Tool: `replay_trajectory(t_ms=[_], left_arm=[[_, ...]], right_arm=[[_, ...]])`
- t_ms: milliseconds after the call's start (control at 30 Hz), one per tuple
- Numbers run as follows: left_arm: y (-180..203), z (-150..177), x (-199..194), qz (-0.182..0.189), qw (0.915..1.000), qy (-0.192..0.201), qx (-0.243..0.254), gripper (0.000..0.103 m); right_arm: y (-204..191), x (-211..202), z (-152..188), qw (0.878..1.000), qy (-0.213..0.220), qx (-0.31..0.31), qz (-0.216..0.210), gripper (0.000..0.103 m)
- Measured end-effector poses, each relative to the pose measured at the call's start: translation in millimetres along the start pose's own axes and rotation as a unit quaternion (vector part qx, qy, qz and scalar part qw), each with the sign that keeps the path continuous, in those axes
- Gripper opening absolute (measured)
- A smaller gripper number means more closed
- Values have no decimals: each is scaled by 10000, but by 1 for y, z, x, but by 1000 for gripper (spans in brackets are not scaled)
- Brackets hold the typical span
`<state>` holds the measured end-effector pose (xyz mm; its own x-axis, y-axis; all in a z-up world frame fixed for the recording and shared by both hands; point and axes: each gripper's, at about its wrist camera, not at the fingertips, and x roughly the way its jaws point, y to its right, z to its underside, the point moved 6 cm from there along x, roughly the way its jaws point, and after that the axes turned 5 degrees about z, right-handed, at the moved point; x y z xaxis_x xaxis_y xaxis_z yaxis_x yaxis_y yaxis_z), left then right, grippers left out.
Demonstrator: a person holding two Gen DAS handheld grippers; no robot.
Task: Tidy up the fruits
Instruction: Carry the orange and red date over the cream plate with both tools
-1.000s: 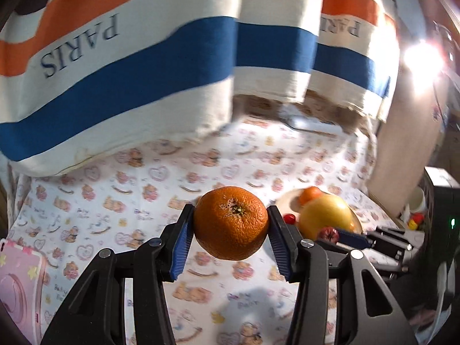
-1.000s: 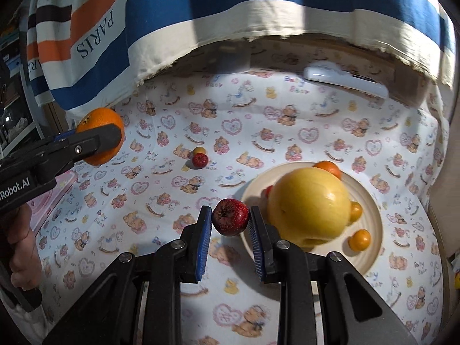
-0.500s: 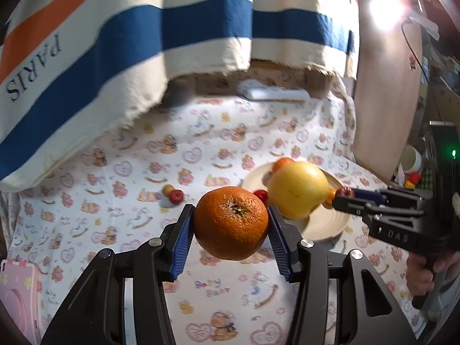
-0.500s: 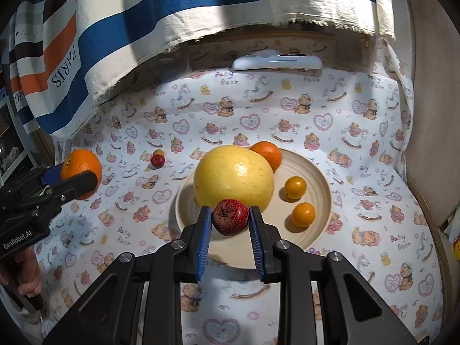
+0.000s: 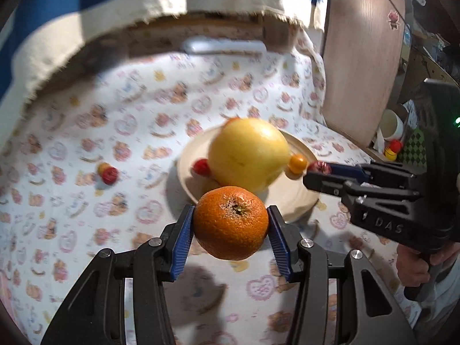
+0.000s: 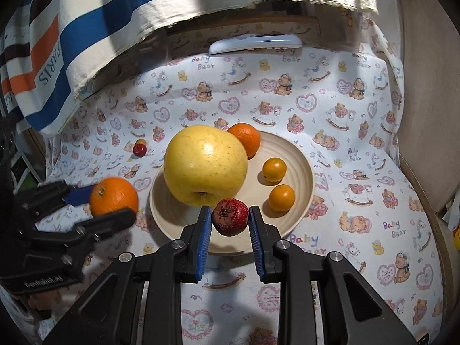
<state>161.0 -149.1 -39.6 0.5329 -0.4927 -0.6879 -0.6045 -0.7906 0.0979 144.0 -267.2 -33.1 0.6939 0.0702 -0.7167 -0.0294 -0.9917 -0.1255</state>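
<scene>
My left gripper [image 5: 230,224] is shut on a large orange [image 5: 231,222], held just short of the near-left rim of a cream plate [image 5: 302,198]. In the right wrist view that orange [image 6: 113,192] hangs left of the plate [image 6: 304,172]. My right gripper [image 6: 230,217] is shut on a small dark red fruit [image 6: 230,215] over the plate's near rim. On the plate lie a big yellow fruit [image 6: 205,165], an orange [image 6: 245,138] behind it and two small orange fruits [image 6: 274,169] [image 6: 281,197].
A small red fruit [image 6: 140,149] and a tiny yellow one [image 6: 141,142] lie on the bear-print cloth left of the plate. A white remote [image 6: 254,43] rests at the back under a striped hanging cloth [image 6: 86,28]. A wooden panel [image 5: 362,57] stands right.
Both grippers have moved in toward the plate with their fruits. The left one swung right and lower, so the plate now sits right behind its orange. The right one hovers over the plate's rim.
</scene>
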Motion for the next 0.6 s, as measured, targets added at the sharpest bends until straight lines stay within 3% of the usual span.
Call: replay_trajectory(t_ms=[333, 600], left_arm=[[30, -5, 31, 307, 9989, -345, 26, 49], [33, -12, 46, 212, 9991, -356, 5, 49]], right_arm=[[29, 6, 2, 9989, -194, 429, 43, 27], [28, 9, 5, 9989, -243, 400, 51, 27]])
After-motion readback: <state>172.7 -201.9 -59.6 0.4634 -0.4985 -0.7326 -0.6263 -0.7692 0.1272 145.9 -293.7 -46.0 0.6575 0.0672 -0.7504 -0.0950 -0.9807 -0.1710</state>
